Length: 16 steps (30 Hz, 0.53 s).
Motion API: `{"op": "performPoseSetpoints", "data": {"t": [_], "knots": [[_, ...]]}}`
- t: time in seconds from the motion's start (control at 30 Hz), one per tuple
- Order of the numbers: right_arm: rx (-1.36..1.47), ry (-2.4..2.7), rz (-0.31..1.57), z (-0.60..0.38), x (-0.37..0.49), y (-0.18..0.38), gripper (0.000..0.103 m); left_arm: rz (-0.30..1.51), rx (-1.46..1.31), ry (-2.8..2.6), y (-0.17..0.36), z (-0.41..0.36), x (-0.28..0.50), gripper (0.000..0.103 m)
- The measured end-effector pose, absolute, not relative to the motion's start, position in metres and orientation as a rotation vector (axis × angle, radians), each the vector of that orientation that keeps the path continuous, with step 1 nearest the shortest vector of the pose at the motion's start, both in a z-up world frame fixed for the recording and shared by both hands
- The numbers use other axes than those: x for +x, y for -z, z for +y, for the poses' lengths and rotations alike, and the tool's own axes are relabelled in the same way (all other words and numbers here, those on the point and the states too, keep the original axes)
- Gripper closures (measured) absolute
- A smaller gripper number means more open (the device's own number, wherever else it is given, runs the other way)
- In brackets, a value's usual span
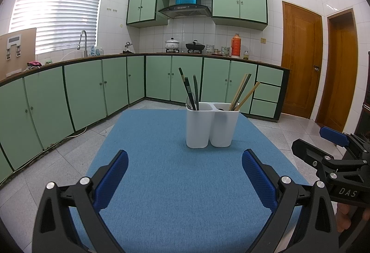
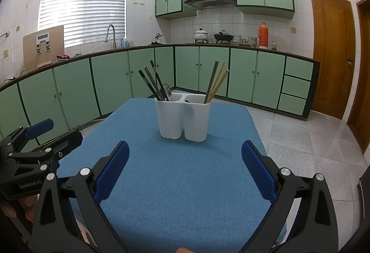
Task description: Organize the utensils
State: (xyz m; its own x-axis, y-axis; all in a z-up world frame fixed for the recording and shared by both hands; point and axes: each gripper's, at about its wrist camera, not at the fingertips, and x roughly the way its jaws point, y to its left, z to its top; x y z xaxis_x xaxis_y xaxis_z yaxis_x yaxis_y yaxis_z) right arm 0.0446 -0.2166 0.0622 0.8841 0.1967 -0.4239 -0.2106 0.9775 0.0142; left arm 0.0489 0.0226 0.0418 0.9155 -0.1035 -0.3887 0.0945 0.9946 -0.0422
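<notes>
1. The room was a tiled kitchen with green cabinets (image 1: 87, 89), a blind-covered window at upper left and wooden doors (image 1: 300, 56) at the right edge; a blue mat (image 1: 175, 183) filled the lower middle of both views.

2. A white two-cup holder (image 1: 211, 126) stood upright near the mat's far end, centre frame.

3. Its left cup held dark chopsticks (image 1: 190, 91) and a metal spoon (image 2: 166, 90); the right cup held pale chopsticks (image 1: 245, 93) with one dark stick among them. The sort by colour looked nearly done, that one stick aside.

4. The sticks leaned outward against the rims, handles up, probably so each could be pinched from above.

5. The mat around the holder lay bare, so nothing loose seemed left to collect.

6. The left gripper (image 1: 185, 181) hung low over the mat's near part, fingers spread wide and empty, aimed at the holder.

7. The right gripper (image 2: 185, 172) did the same, spread and empty, level with its partner and just beside it.

8. Both poses read as a ready or resting stance, well apart from the holder.
</notes>
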Motion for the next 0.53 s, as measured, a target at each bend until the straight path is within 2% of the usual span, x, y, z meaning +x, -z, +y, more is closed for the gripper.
{"op": "performPoseSetpoints", "data": {"t": [0.53], "knots": [[-0.03,-0.21,0.439,-0.218,0.0445,-0.0606,0.008,0.406,-0.027,0.097,-0.0425,0.0174,0.0492,0.006]]}}
